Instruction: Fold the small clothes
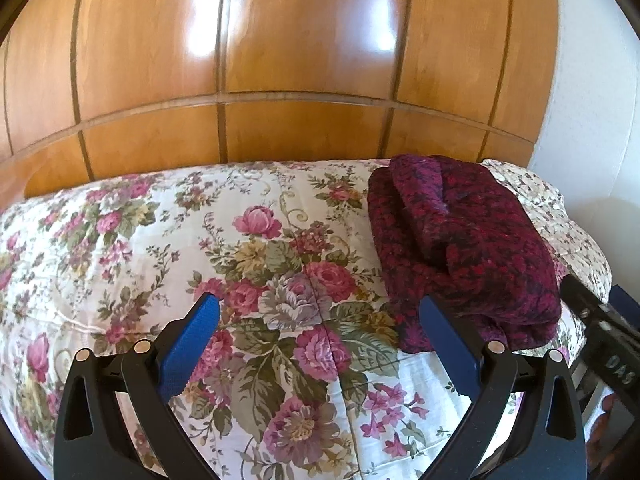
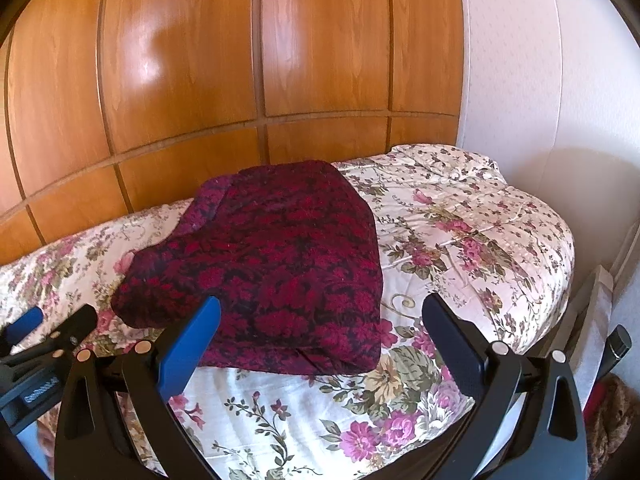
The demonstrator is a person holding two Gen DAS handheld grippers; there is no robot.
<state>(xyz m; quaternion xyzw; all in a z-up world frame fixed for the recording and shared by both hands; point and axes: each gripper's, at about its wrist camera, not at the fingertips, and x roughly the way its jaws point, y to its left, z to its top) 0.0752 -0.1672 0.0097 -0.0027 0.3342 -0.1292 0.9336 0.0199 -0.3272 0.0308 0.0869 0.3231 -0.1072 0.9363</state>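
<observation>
Red knit garment [image 2: 272, 264] lies folded on bed [image 2: 460, 240], apparently finished; left tool [image 1: 320, 320] and right tool [image 2: 320, 320] both spread, holding nothing, hovering clear.

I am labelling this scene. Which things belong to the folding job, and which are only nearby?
Job: dark red knitted garment, folded on the floral bedspread; left gripper and right gripper, both open.

Nearby only: wooden wardrobe, white wall.

Folded sweater [image 2: 276, 268] on floral bedspread [image 2: 460, 240]
</observation>
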